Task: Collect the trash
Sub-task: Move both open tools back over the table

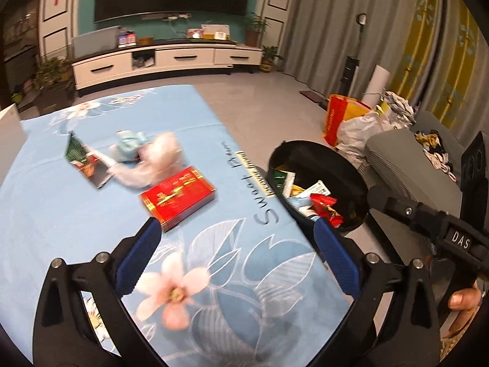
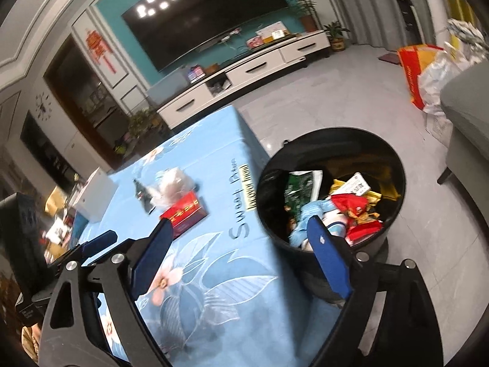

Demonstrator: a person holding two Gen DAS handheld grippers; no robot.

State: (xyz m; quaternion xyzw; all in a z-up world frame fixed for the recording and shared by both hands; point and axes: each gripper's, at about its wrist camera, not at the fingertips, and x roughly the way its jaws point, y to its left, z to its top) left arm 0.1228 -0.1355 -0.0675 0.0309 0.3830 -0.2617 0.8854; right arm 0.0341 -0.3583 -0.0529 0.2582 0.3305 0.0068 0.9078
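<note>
A black round bin (image 1: 351, 168) (image 2: 397, 165) stands on the floor at the table's right edge, holding several wrappers. On the blue floral tablecloth (image 1: 76, 214) (image 2: 214, 275) lie a red box (image 1: 177, 197) (image 2: 185, 212), a crumpled white and pale blue plastic wad (image 1: 146, 156) (image 2: 172, 185) and a green and red wrapper (image 1: 81, 156) (image 2: 143, 194). My left gripper (image 1: 235, 229) is open and empty above the cloth, just short of the red box. My right gripper (image 2: 241, 229) is open and empty, between the table's edge and the bin.
A white box (image 2: 94, 195) stands at the table's far left. A grey sofa (image 1: 412, 168) is right of the bin, with red and white bags (image 1: 351, 119) on the floor behind. A TV cabinet (image 1: 168, 59) lines the far wall.
</note>
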